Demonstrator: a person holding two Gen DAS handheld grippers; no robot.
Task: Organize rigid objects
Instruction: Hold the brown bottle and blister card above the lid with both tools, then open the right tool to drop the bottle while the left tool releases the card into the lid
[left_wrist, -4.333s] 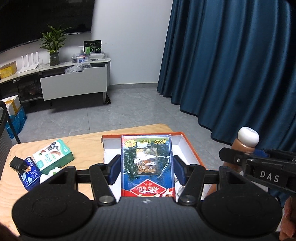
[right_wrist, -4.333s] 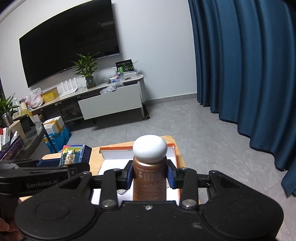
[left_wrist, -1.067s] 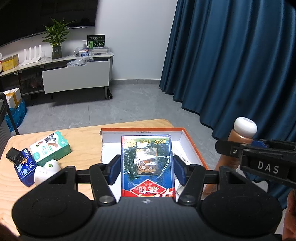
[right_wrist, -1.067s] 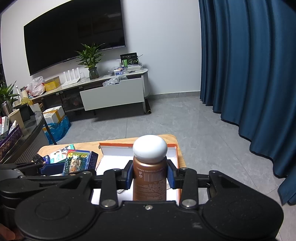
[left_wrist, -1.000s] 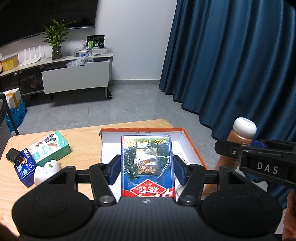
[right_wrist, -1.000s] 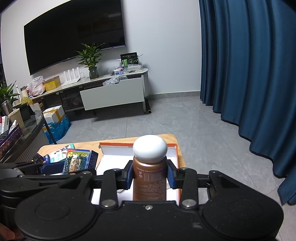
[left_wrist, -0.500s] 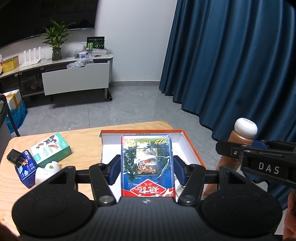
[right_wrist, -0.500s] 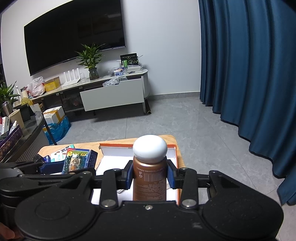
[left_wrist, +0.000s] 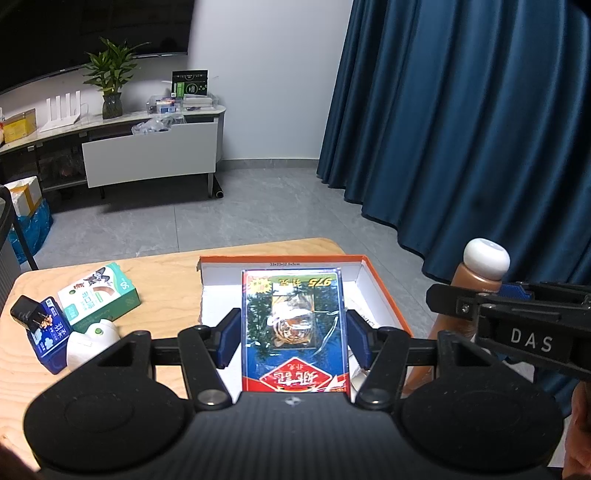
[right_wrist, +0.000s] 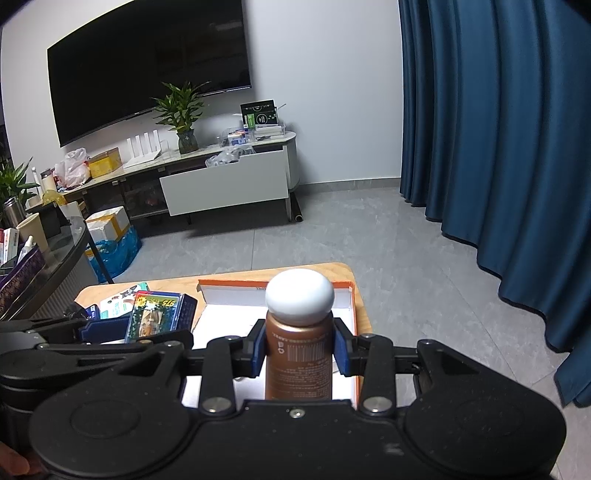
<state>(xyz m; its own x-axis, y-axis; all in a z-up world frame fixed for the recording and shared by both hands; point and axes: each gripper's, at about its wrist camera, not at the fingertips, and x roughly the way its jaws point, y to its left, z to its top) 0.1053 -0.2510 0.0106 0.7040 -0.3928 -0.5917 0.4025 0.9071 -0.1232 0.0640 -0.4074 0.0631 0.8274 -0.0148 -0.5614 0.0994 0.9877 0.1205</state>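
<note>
Left gripper: blue pads clamped on either long side of a blue card box with a tiger picture and a red lower band, held flat and lengthwise, pointing toward 12 o'clock over the open tray. Right gripper: pads pressed against both sides of a brown bottle with a rounded white cap, held upright; in the left wrist view the same bottle stands at 3 o'clock, outside the tray's right wall, with the right gripper's black body marked DAS crossing in front of it. Orange-rimmed tray: white inside, shallow, lying on the light wooden counter directly beneath and beyond the card box; some small items lie in it but are mostly hidden. Counter, at 9 o'clock from the left gripper: a green and white carton lying flat; just beside it toward the viewer a small blue packet with a black plug-like object resting against its far end; a white rounded object with a green dot touching the packet's right side. Beyond the counter at 12 o'clock: grey tiled floor, a low white media cabinet with a potted plant, a wall-mounted dark screen, and a dark blue curtain at 2 o'clock.
</note>
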